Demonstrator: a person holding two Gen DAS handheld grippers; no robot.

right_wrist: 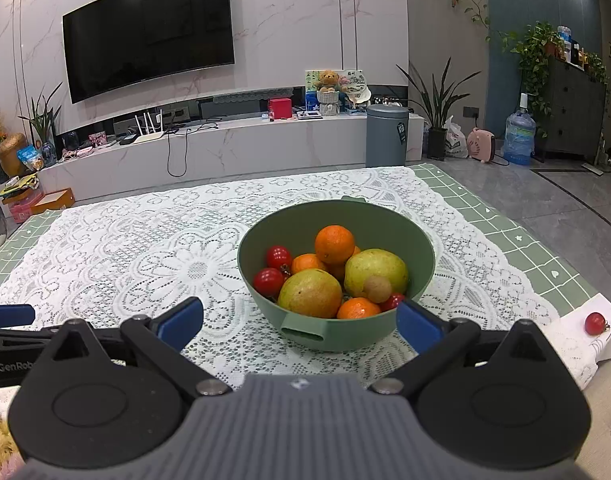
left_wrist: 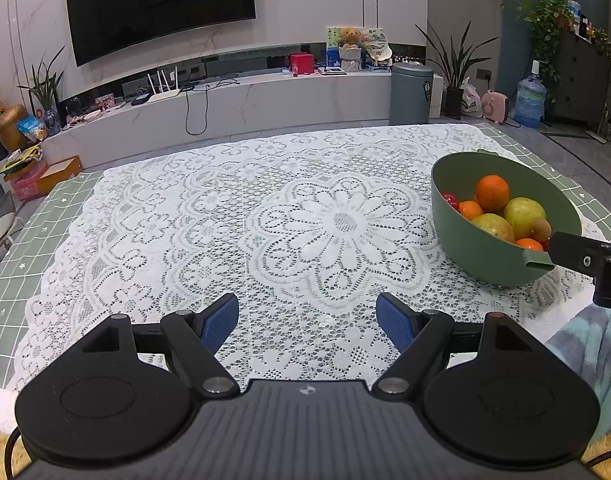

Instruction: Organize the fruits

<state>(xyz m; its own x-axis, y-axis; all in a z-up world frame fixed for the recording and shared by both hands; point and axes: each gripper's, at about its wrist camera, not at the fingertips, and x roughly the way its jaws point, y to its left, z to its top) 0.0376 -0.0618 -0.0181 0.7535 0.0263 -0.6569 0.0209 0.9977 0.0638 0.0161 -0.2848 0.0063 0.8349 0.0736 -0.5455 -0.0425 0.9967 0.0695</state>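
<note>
1. The right hand-held gripper (right_wrist: 299,322) hangs released, jaws spread wide and empty, low over the lace-covered surface (right_wrist: 125,248), facing the bowl (right_wrist: 419,264) head-on.
2. The left hand-held gripper (left_wrist: 307,322) is likewise released and holds nothing; only bare lace lies between its pads.
3. The bowl sits just ahead of the right gripper, its near handle tab (right_wrist: 305,328) pointing back between the jaws. In it lie oranges (right_wrist: 334,244), two pears (right_wrist: 311,293), small tomatoes (right_wrist: 268,281) and a brownish round fruit (right_wrist: 377,289).
4. One stray tomato (right_wrist: 594,323) lies outside the bowl, on white paper (right_wrist: 607,344) at the surface's near right corner, well apart from the bowl.
5. The relation that counts: the stray tomato lies to the right of the right gripper and roughly level with its fingertips, while the left gripper is on the far side of the bowl from it. The right one is clearly nearer.
6. Judgement: the likely next move is a swing rightward to take that tomato. It is round and on loose paper, so it may roll.
</note>
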